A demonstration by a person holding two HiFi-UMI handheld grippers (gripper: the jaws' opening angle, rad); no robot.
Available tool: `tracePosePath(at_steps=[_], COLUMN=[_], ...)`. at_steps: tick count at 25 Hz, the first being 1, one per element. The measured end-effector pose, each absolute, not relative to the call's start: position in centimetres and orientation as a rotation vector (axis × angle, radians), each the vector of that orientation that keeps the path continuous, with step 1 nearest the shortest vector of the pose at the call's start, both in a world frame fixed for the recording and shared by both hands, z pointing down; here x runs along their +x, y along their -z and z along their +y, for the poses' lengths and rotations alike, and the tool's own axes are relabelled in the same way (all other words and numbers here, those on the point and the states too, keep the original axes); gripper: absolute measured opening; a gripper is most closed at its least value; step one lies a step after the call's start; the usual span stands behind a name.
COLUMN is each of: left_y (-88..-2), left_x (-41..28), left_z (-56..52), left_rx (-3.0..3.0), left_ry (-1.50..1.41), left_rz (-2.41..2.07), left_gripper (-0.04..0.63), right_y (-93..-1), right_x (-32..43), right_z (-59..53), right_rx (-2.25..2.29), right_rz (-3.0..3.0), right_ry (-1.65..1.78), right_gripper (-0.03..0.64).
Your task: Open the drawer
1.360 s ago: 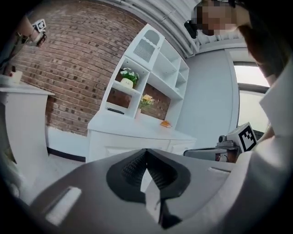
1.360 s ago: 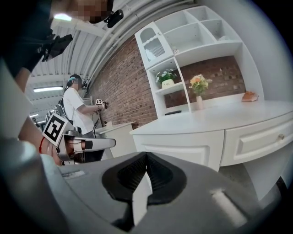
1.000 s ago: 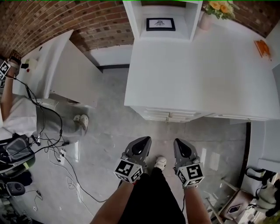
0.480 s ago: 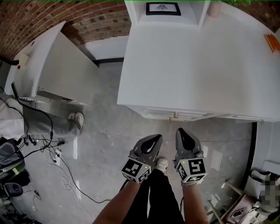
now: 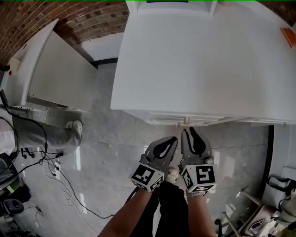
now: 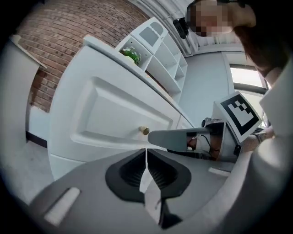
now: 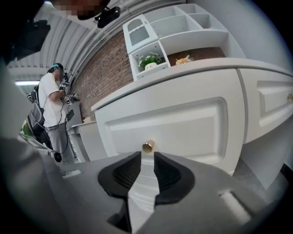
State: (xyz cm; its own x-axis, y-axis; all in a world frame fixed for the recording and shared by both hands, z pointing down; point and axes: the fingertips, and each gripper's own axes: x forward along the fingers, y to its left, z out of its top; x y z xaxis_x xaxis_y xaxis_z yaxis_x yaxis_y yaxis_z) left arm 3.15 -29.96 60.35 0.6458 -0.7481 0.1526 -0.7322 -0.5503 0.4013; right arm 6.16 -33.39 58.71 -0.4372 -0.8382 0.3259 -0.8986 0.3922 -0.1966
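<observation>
Brick-walled room, white panelled drawer (image 7: 183, 123) shut flush; its small brass knob (image 7: 147, 146), likely slick, sits just past the fingertips of your right gripper (image 7: 146, 154), jaws just opened, nothing between; pinch there; left gripper (image 6: 146, 150) closed, empty

the cabinet (image 5: 199, 60) stands straight ahead, its back to the brick wall (image 5: 55, 14), with a shelf unit (image 7: 183, 32) on the rear of its top and a potted plant (image 7: 150, 61) in one lower compartment. the drawer (image 7: 169, 128) sits in the cabinet's front, just under the top, the knob (image 7: 147, 146) at its middle, and a second drawer (image 7: 274, 105) lies to its right. the left gripper (image 5: 170, 140) and right gripper (image 5: 188, 132) hang side by side before the drawer, over the floor (image 5: 106, 152). the right one's jaws have just been opening, nothing between them, the knob just ahead of the gap. a lower counter (image 5: 51, 69) stands well left, a person (image 5: 51, 134) before it.
</observation>
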Motion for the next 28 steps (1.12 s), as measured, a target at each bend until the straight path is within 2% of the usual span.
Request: tracePosePath(at_steps=[13,21,28], left_y=[-60.8,-60.6,-60.5], left_x=[3.7,3.6,3.5], left_z=[-32.6,-33.7,-34.0], left_rx=[2.508,2.580,2.703], left_ry=[0.110,0.127,0.007], left_rz=[-1.149,-1.141,-1.176], left_gripper=[0.031,0.035,0.035], right_y=[-59.0,-58.3,-58.4], right_x=[5.9,5.1,5.3], right_z=[-35.3,-36.2,-36.4], right_rx=[1.663,1.691,1.759], right_rz=[-2.467,-2.482,-2.425], right_ry=[-0.430,-0.361,-0.365], right_gripper=[0.117,0.117,0.091])
